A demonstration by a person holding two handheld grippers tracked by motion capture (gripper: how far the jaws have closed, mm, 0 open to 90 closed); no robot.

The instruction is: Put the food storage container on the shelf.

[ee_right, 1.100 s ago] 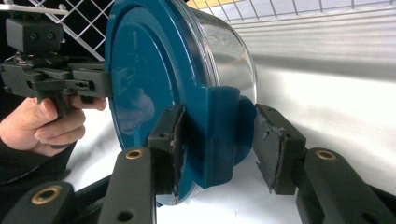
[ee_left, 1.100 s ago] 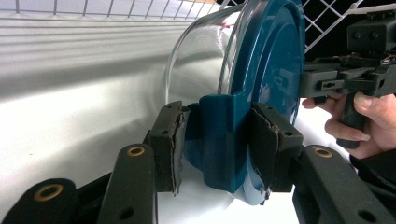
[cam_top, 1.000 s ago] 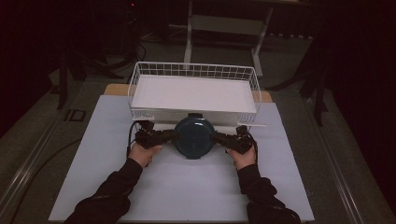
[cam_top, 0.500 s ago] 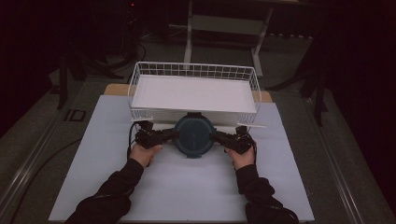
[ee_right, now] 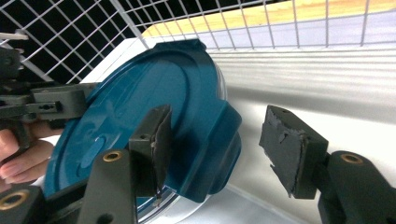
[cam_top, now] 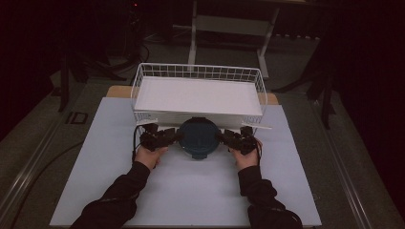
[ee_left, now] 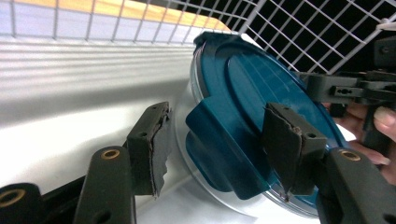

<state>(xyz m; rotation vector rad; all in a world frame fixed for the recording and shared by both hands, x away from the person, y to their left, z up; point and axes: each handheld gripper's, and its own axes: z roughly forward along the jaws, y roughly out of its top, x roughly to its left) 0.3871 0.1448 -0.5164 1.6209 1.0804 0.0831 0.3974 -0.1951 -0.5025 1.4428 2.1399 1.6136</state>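
A: On the white table [cam_top: 191, 191], in the high view: round teal container [cam_top: 198, 137] just in front of the white wire basket [cam_top: 143, 76], dead centre. Left gripper [cam_top: 173, 135] at its left edge, right gripper [cam_top: 223, 137] at its right edge, a hand [cam_top: 148, 156] behind the left one, another hand [cam_top: 246, 158] behind the right.

B: Jaw state from up there?

A: Too small to tell. Better seen from the left gripper view: teal lid [ee_left: 261, 93] over a clear bowl rim [ee_left: 187, 154], the lid's side latch tab [ee_left: 219, 149] sitting between the two black jaws. Jaws apart, just been opening; left pad [ee_left: 156, 144] clear of the tab, right pad [ee_left: 280, 140] in front of the lid, contact hard to judge.

B: Anything behind?

A: Basket mesh close behind the container, and the other gripper at the far edge of the lid with fingers beside it.

B: And the right gripper view?

A: Mirror picture. Lid [ee_right: 154, 107] with its other latch tab [ee_right: 210, 144] between the jaws. Jaws apart here too, also just been opening; one pad [ee_right: 156, 144] overlapping the lid edge, the other pad [ee_right: 287, 144] well clear, bare table in the gap. Opposite gripper visible at the far rim.
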